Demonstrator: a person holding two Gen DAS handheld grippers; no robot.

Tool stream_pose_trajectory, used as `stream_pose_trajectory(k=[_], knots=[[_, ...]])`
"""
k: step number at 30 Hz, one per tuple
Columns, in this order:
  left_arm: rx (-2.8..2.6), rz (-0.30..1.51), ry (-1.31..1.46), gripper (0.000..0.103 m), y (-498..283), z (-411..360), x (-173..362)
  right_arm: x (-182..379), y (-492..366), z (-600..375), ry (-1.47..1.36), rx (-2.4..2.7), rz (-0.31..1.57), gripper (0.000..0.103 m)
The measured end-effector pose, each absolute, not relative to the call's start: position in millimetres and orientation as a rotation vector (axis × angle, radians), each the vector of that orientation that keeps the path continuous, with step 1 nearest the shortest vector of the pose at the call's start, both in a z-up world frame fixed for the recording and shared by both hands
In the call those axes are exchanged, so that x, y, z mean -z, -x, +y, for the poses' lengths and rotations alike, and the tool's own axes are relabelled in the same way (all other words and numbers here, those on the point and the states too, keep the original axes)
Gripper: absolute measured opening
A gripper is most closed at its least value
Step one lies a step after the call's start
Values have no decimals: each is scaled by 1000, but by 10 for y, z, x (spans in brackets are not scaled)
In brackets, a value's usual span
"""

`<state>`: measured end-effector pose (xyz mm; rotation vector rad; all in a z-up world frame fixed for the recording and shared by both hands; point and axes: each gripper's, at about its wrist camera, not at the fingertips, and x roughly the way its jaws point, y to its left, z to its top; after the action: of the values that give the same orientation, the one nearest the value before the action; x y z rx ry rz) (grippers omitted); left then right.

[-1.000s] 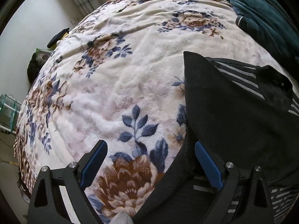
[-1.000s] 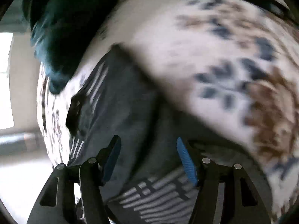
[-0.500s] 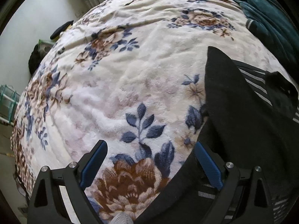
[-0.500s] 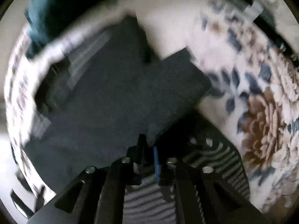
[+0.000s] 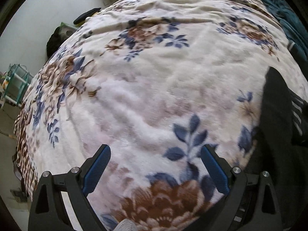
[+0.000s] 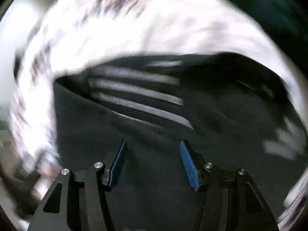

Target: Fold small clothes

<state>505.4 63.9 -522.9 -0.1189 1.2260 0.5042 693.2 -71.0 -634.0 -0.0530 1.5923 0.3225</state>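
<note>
The dark striped garment (image 6: 154,115) lies flat on the bed (image 5: 154,86), directly under the right gripper (image 6: 152,161), whose jaws have just been opening and now stand apart, with nothing pressed between them. Its pale stripes run across, from one jaw to the other (the picture is blurred). For the left gripper (image 5: 156,169), jaws wide open and empty over the blanket, the garment is only beside its right jaw. So I judge the right hand is nearer for the next fold.
</note>
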Motion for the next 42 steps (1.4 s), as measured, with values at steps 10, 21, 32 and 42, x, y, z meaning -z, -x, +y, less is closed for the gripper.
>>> stream_pose_trajectory(k=[10,21,32,42], knots=[[-467,1239,155,96,-5159,608,5301,6001,-6978,-1028,19,-132,1453,3],[-242,1240,118,96,-5648,96,5229,5918,-6892,-2200,-330,-120,1536,49],[-218,1252,-228,96,-6396,-385,5530,6281,-6393,-2328,87,-180,1648,6],[-256,1264,-236,96,-6362,-229,5489,6027,-6458,-3064,-87,39,1553,19]])
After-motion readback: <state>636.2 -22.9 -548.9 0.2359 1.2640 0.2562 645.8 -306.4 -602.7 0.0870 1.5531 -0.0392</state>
